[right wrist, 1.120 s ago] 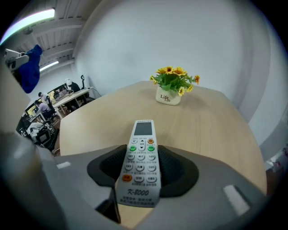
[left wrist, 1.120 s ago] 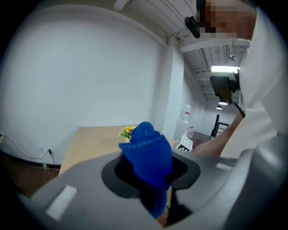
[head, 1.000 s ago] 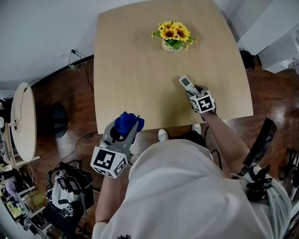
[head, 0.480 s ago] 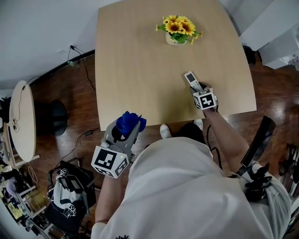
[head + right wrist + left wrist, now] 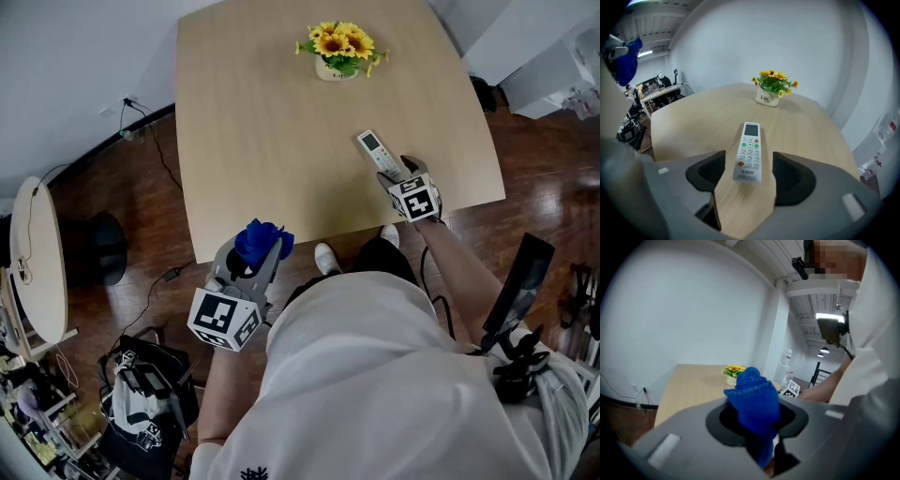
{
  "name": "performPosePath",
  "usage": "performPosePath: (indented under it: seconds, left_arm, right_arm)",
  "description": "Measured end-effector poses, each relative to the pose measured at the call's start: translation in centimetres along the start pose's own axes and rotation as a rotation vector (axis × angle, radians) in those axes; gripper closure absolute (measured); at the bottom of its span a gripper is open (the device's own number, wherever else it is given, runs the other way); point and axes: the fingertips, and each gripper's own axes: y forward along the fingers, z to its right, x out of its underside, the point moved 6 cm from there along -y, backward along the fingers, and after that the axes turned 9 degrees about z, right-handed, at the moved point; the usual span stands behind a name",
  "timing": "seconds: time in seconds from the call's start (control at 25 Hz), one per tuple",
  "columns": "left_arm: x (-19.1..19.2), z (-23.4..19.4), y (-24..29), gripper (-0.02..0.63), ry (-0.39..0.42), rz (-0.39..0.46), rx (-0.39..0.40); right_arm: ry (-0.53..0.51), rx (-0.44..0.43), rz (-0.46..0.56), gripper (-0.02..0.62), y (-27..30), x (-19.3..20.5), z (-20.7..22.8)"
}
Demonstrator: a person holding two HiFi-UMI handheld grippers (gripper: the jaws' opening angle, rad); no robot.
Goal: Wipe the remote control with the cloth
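Remote control (image 5: 379, 155) by table (image 5: 262, 141) edge, loose between opening jaws of right claw (image 5: 399, 176); cloth (image 5: 260, 242) pinched in left claw (image 5: 249, 262).

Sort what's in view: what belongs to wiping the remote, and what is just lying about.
For the job:
- remote control, on the table
- blue cloth, gripped in the left tool
- right tool, jaws opening, remote between them

Lying about:
- pot of sunflowers
- round side table
- black bag on the floor
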Motion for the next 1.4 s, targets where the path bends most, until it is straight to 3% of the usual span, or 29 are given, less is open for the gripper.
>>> performPosePath:
  seconds: [0.24,0.4,0.6,0.84,1.0,1.2,1.4]
  left_arm:
    - [3.3,2.1,1.0,0.462,-0.042,-0.003,0.076]
    - [4.0,5.1,2.1,0.462,-0.029,0.014,0.099]
    - [5.3,13.5,2.1,0.462,-0.015,0.011,0.115]
    - [6.3,26.0,0.3,0.462,-0.005,0.044,0.06]
    - [7.9,32.1,-3.3,0.462,-0.033,-0.011,0.003]
    - [9.2,35.1,-6.5,0.462,0.002,-0.04,-0.02]
    - [8.3,36.4,-8.3,0.462,0.064,0.001,0.053]
  right_arm:
    - [-0.043,-0.04,-0.016,0.272,-9.9,2.3,-1.3]
    - [-0.048,-0.067,-0.003,0.272,-14.9,4.7,-1.4]
    - [-0.027,-0.087,0.069,0.273,-22.2,8.5,-1.3]
    - [0.005,-0.234,0.094,0.272,-30.2,15.7,-1.3]
    - [0.014,-0.302,0.103,0.272,-33.7,18.8,-2.8]
    - [0.005,-0.294,0.186,0.272,-37.8,18.7,-3.3]
    - [0.011,-0.247,0.228,0.272,-40.9,18.4,-5.1]
